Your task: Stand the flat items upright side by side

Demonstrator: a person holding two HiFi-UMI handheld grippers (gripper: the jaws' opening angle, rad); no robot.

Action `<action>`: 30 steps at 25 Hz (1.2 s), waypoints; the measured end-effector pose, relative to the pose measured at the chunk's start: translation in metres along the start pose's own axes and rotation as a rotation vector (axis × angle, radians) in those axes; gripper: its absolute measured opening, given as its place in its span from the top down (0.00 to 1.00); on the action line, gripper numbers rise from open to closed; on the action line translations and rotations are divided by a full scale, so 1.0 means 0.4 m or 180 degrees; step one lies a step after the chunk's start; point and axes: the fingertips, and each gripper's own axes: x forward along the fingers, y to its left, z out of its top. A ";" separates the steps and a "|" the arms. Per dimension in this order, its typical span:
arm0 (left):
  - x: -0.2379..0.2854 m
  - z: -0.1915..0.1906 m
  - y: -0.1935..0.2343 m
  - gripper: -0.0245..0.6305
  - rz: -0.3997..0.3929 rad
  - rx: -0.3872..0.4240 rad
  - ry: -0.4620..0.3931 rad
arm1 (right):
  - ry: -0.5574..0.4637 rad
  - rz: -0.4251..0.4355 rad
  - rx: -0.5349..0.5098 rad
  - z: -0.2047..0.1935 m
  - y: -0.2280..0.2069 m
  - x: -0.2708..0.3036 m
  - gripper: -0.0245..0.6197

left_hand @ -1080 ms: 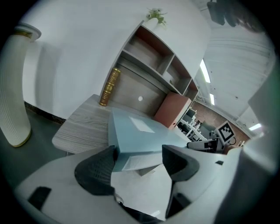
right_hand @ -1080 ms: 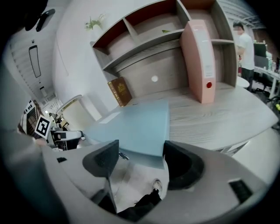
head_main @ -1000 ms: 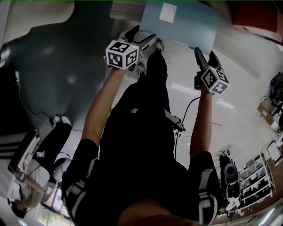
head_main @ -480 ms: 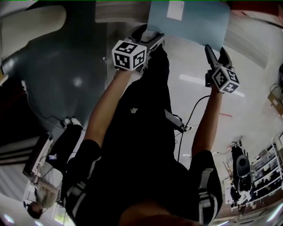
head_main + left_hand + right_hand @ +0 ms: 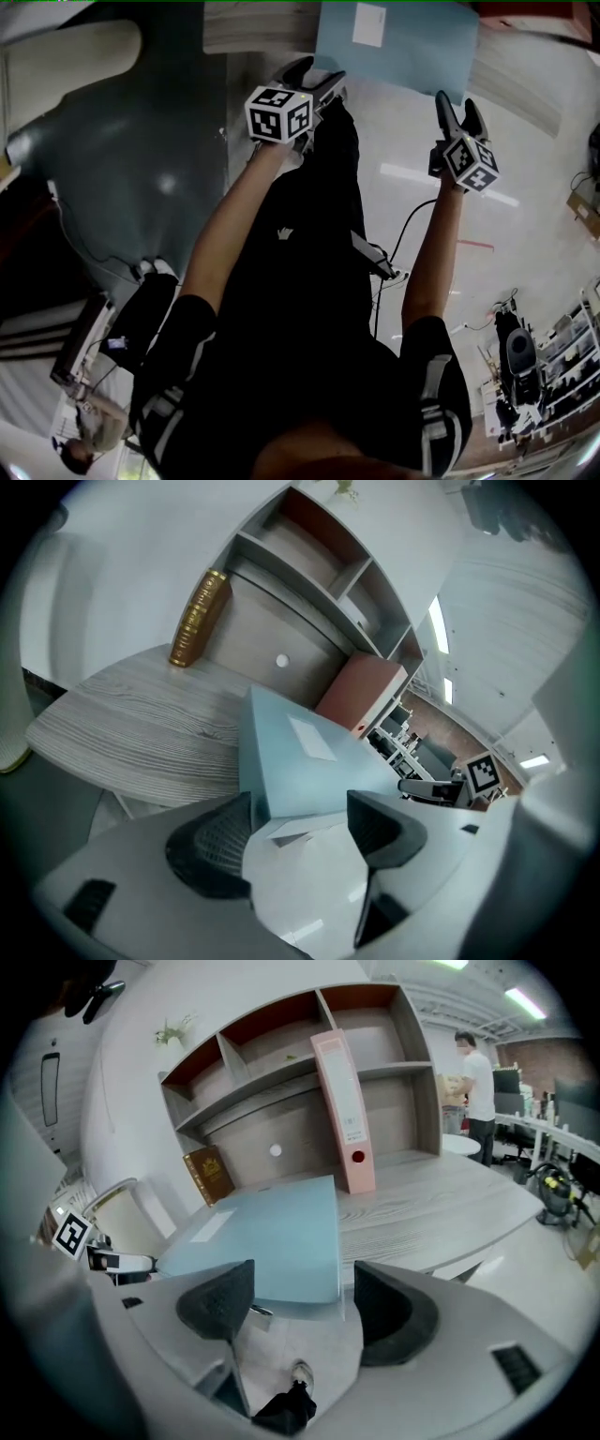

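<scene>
Near folder (image 5: 403, 42), right tongs (image 5: 457, 103) open, downtilted

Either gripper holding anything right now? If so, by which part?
Nothing held. The left gripper and right gripper stand open at the near edge of the blue folder, which lies flat on the desk.

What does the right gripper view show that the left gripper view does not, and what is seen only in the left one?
Only the right gripper view: a person standing at the far desks, a shoe on the floor below, and the left gripper at the picture's left.
Only the left gripper view: the right gripper at the picture's right.
Both: the blue folder lying flat on the desk, the pink binder standing behind it, and the brown book.
</scene>
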 end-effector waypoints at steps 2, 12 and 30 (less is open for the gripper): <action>-0.040 0.018 -0.017 0.47 0.0001 -0.0004 -0.0174 | -0.0118 -0.0042 0.0020 0.023 0.010 -0.044 0.45; -0.443 0.101 -0.249 0.92 -0.0180 0.0369 -0.1087 | -0.0511 0.0179 -0.0197 0.094 0.234 -0.354 0.45; -0.796 -0.010 -0.620 0.92 0.0501 0.0490 -0.1871 | 0.0072 0.0048 -0.2830 -0.100 0.435 -0.434 0.45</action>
